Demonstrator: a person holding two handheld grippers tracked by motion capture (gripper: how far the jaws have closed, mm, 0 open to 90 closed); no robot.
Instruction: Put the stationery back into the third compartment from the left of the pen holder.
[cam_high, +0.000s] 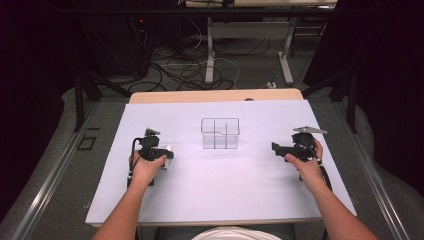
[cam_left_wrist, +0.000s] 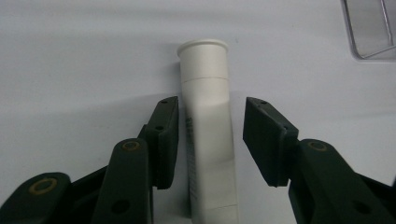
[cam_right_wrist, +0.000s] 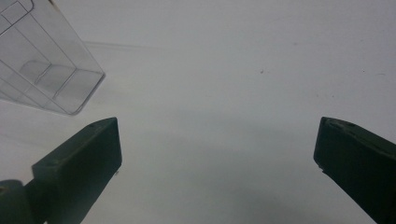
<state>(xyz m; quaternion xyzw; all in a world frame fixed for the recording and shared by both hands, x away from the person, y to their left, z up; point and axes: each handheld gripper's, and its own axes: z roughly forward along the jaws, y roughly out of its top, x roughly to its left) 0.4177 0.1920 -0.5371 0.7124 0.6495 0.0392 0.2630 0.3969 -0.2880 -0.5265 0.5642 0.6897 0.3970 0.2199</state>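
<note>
A white tube (cam_left_wrist: 208, 140) with a round cap lies flat on the white table sheet, its cap end pointing away from me. My left gripper (cam_left_wrist: 212, 100) straddles it: the left pad sits almost against the tube and a narrow gap remains at the right pad, so nothing is pressed. From above, the left gripper (cam_high: 162, 151) rests at the left of the sheet with the tube's white end (cam_high: 169, 149) poking out beside it. My right gripper (cam_high: 276, 148) stands open at the right of the sheet, its jaws (cam_right_wrist: 218, 123) wide apart over bare sheet.
A clear plastic box with dividers (cam_high: 220, 133) stands in the middle of the sheet between both hands; it also shows as a corner (cam_left_wrist: 369, 28) and as a tilted box (cam_right_wrist: 46, 70). The white sheet (cam_high: 215, 190) covers the table, wooden edge at the far side.
</note>
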